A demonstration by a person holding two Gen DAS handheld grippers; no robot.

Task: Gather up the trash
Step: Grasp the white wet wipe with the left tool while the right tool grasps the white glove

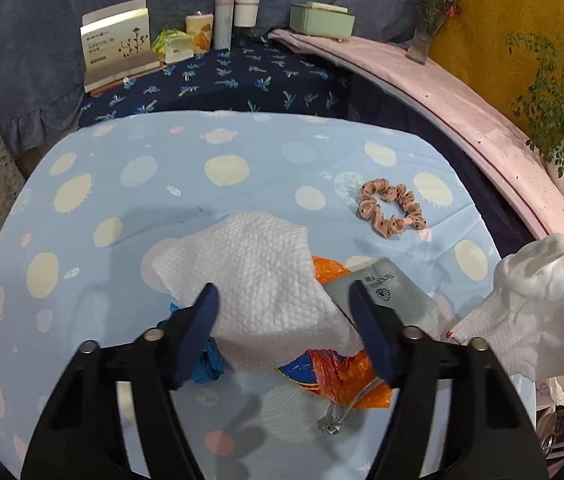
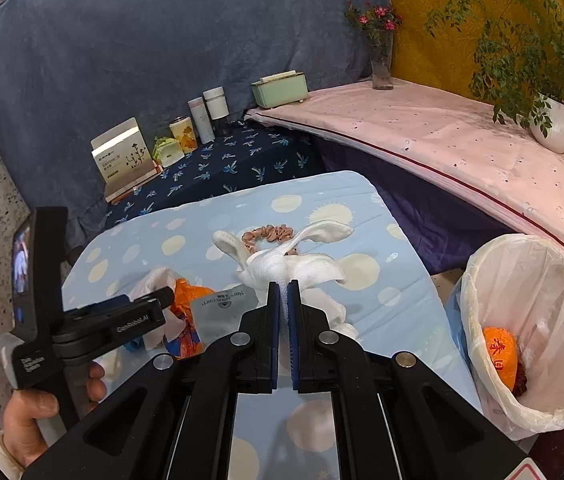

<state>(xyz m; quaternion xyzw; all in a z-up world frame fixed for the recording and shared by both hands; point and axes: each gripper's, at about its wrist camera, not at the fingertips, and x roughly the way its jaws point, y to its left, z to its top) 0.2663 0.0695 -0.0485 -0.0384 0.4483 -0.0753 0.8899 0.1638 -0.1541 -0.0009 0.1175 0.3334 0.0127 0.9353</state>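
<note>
Right jaws (image 2: 283, 296) clenched on white tissue (image 2: 282, 268); left jaws (image 1: 285, 316) parted astride paper towel (image 1: 258, 280).

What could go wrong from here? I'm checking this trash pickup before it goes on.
1. The left gripper straddles a white paper towel lying over an orange wrapper and a grey packet; closing might catch only the towel, or drag those along.
2. The crumpled tissue in the right gripper hangs loose and could snag the scrunchie or slip before reaching the lined bin.
</note>
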